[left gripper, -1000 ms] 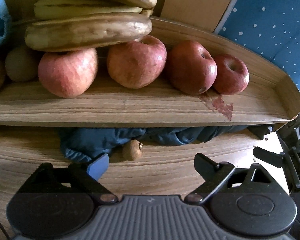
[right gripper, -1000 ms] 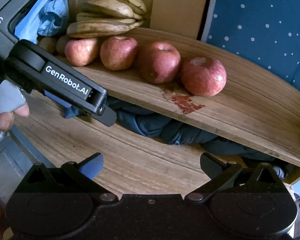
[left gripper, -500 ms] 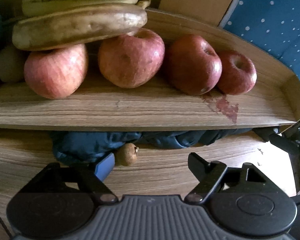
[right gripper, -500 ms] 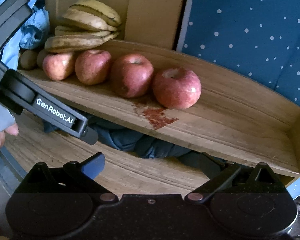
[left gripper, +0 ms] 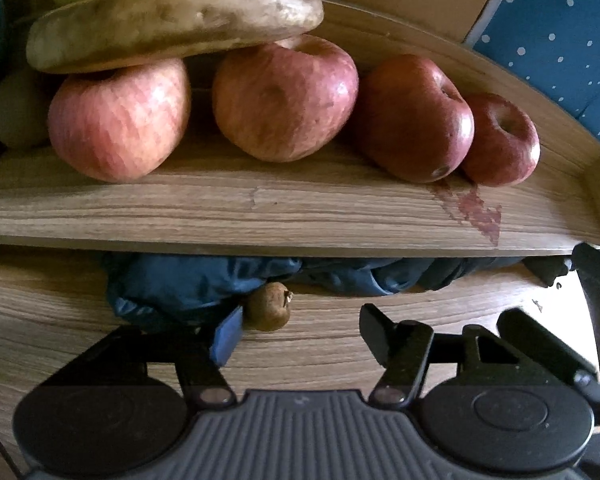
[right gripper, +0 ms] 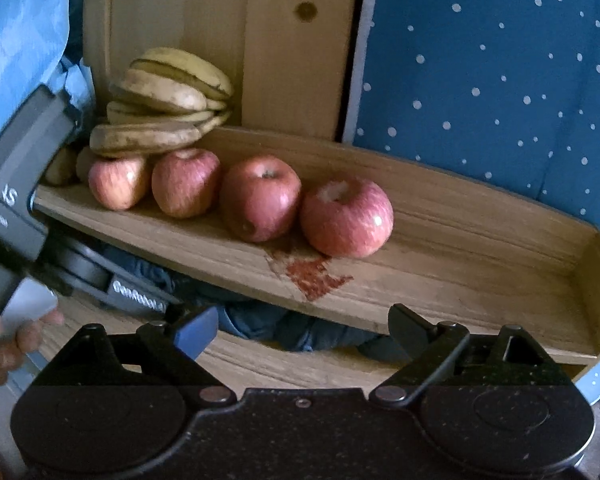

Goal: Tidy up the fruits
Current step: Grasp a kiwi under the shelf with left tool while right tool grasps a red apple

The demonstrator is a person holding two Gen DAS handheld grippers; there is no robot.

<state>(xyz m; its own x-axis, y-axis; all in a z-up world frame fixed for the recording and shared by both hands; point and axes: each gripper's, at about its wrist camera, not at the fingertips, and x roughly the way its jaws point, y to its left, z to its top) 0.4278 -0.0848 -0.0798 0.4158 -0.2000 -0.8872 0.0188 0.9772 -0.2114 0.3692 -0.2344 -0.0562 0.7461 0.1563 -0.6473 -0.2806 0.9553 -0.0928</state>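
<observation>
Wood-grain counter (left gripper: 340, 360) is running under a raised wooden tray (left gripper: 300, 216), with dotted blue fabric (right gripper: 500, 60) behind. On the counter, a small brown fruit (left gripper: 269, 307) is lying just ahead of the left hand-held gripper (left gripper: 300, 330), right beside its blue left finger pad (left gripper: 227, 334) and against crumpled dark blue cloth (left gripper: 188, 288) under the tray's front edge. Its stem end is pointing up and to the right. That gripper's jaws are closing with the fruit near the left pad, not yet pinched. The left hand is clearly the nearer one. The right hand-held gripper (right gripper: 300, 334) is hovering apart, its jaws narrowing with nothing between them.

Inside the tray, four red apples (left gripper: 286, 98) are sitting in a row, touching. Browned bananas (left gripper: 172, 24) are resting on the two leftmost apples, and a dull greenish fruit (left gripper: 16, 112) is sitting at the far left.
</observation>
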